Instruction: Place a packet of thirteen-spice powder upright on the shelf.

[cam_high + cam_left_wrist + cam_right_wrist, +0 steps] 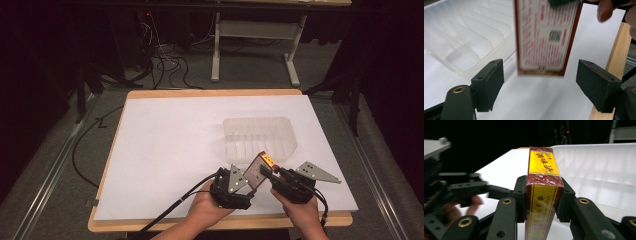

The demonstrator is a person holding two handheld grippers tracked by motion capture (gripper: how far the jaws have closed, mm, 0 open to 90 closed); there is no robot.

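Hands at near edge | right tongs (272, 176) clenched on red-and-yellow box (257, 170), above table (165, 145), just near of clear tray (260, 137) | left tongs (250, 184) released, astride box | risk: one-sided pinch lets box twist, miss tray

High view overhead facing forward, both tool views close, sharing box (258, 169)
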